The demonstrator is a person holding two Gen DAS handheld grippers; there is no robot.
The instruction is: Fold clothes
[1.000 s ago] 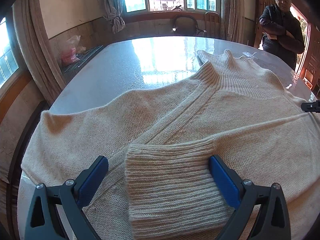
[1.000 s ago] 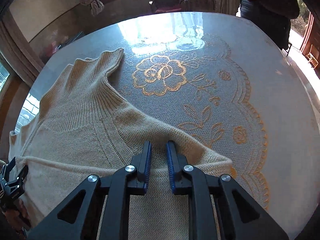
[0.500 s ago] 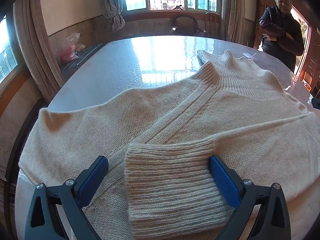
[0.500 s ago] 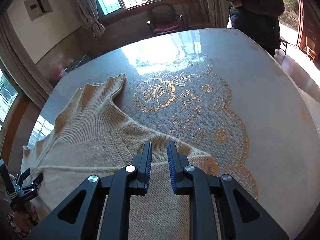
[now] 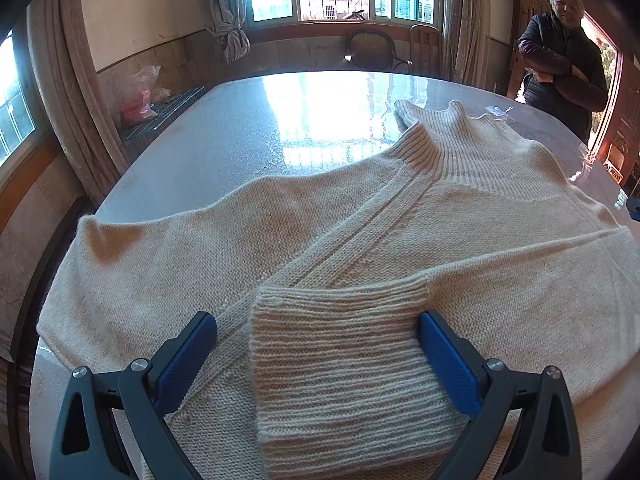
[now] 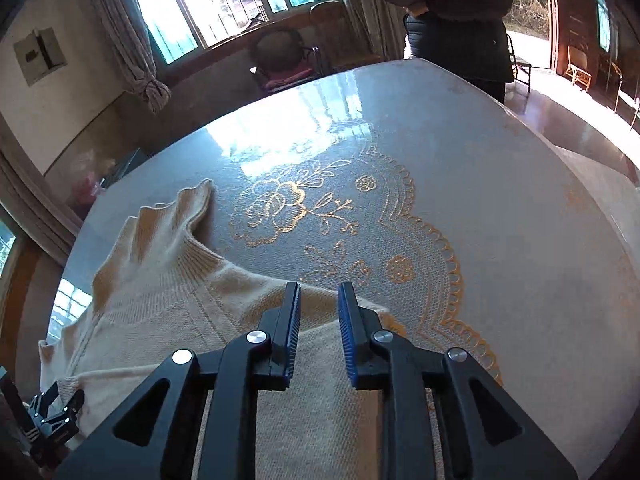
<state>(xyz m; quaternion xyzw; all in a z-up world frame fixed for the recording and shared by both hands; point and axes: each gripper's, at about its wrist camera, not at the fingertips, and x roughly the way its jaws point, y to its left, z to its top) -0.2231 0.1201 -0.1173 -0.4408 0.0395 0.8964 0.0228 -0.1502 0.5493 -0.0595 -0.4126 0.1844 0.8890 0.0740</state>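
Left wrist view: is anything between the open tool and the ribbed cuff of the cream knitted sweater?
Nothing visible. The ribbed cuff of the cream knitted sweater lies directly between the fingers of the open left tool, folded onto the sweater's body, with only knit fabric around it on the round glossy table.

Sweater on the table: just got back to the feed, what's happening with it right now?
A cream turtleneck sweater lies spread on the round table, with one sleeve already folded across its body. The left gripper is wide open, its fingers either side of that sleeve's ribbed cuff. The right gripper sits over the sweater's far shoulder, its jaws parted a little with nothing between them. A person in a dark jacket stands watching.
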